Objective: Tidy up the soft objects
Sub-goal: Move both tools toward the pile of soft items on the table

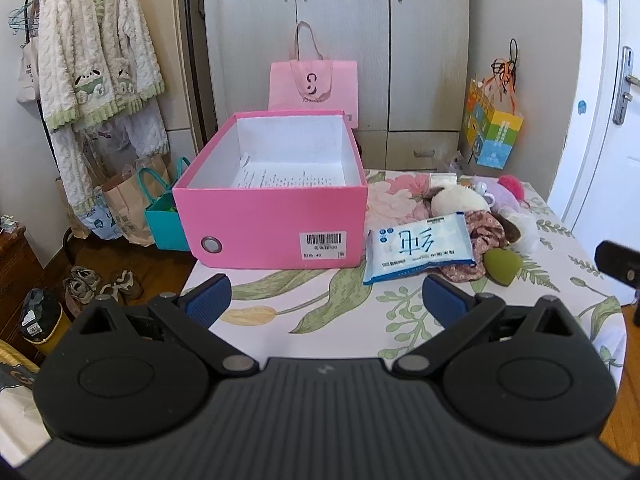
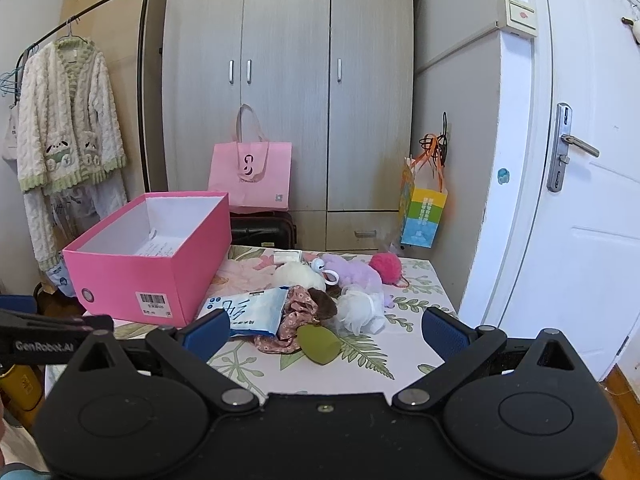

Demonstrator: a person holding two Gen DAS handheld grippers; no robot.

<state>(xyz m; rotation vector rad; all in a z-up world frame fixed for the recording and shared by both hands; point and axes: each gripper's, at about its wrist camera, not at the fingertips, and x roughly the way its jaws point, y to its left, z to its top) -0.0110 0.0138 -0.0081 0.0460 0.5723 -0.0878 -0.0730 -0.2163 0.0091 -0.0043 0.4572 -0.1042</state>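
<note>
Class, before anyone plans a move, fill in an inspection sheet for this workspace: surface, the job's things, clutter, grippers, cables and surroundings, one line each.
Surface: table under a floral cloth, bare toward the near edge.
Job's things: open pink box on the left, only a printed sheet inside; beside it a pile with blue tissue pack, floral fabric piece, green sponge, white plush, white mesh pouf, purple plush and pink pompom.
Clutter: small white packet behind the pile.
Grippers: left gripper and right gripper both open, empty, short of the pile.
Cables: nothing seen.
Surroundings: wardrobe, pink tote bag, hanging robe, white door.
</note>
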